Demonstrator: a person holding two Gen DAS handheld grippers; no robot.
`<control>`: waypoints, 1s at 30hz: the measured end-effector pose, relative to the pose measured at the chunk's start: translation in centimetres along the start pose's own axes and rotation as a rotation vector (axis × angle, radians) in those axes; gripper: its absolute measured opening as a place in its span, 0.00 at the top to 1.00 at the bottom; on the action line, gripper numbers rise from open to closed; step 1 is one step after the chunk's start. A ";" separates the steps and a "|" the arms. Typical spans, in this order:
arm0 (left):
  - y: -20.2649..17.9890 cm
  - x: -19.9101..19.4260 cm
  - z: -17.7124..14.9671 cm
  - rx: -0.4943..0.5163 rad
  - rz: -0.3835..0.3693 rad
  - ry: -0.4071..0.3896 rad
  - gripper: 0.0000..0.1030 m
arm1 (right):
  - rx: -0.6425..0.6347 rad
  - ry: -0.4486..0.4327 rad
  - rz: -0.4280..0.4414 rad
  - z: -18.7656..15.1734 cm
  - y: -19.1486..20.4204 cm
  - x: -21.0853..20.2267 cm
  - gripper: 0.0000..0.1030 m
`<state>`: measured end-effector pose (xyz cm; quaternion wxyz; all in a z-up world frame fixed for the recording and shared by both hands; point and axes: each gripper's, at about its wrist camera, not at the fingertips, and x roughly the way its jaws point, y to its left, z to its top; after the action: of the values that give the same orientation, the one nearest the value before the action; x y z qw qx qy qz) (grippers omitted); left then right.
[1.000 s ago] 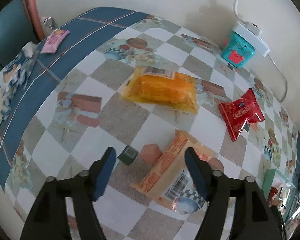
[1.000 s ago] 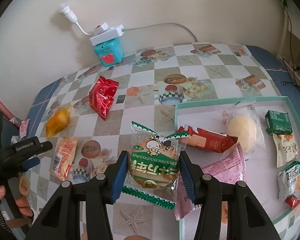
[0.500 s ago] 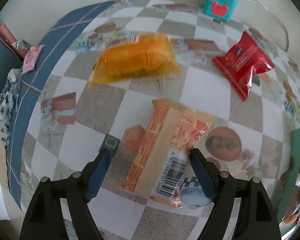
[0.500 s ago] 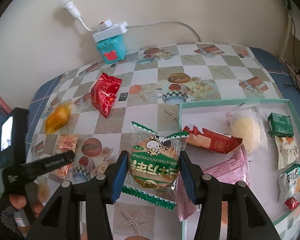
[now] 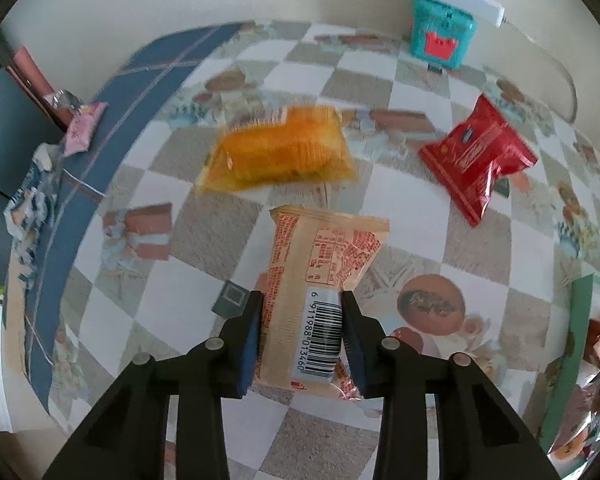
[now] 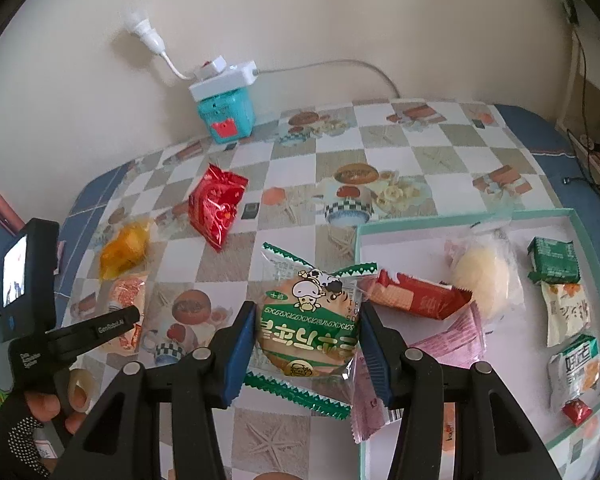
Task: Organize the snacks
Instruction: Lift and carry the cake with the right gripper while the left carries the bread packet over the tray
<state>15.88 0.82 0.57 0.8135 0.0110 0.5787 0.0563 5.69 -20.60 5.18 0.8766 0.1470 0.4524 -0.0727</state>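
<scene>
My left gripper [image 5: 302, 312] is shut on the near end of an orange-printed snack packet [image 5: 320, 280] with a barcode, which lies on the checked tablecloth; the same packet [image 6: 126, 296] shows under that gripper in the right wrist view. Beyond it lie a yellow cake packet [image 5: 276, 152] and a red snack bag [image 5: 478, 156]. My right gripper [image 6: 308, 320] is shut on a round cake in a green-and-white wrapper [image 6: 308, 320], held just left of a green-rimmed tray [image 6: 460, 218] that holds several snacks.
A teal box [image 5: 442, 38] with a white power strip on it stands at the wall. A small pink packet [image 5: 82, 130] lies at the table's far left edge. A gloved hand [image 6: 20, 436] holds the left gripper [image 6: 112, 326]. Cables hang at the right [image 6: 584, 92].
My left gripper moved over the orange-printed packet, rolled a little and closed on its near end. The right gripper kept still with the green-wrapped cake.
</scene>
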 end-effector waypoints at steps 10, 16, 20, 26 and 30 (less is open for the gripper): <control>-0.5 -6.8 0.8 -0.011 -0.037 -0.165 0.63 | 0.023 -0.043 0.006 0.8 -0.9 -1.8 0.49; -2.2 -9.9 0.7 0.007 -0.084 -0.224 0.63 | 0.047 -0.057 0.004 1.1 -2.0 -2.6 0.49; -3.8 -11.9 0.4 0.020 -0.148 -0.251 0.62 | 0.076 -0.066 -0.005 1.3 -3.4 -3.2 0.48; -7.1 -15.1 -0.5 0.065 -0.212 -0.300 0.62 | 0.145 -0.107 -0.084 1.8 -7.5 -4.9 0.48; -9.2 -16.4 -1.1 0.108 -0.236 -0.316 0.62 | 0.213 -0.131 -0.161 1.9 -11.3 -6.2 0.48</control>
<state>10.23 -10.08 14.80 0.8934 -0.0046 0.4433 -0.0727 0.61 -31.91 9.16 0.8752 0.1973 0.3940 -0.1996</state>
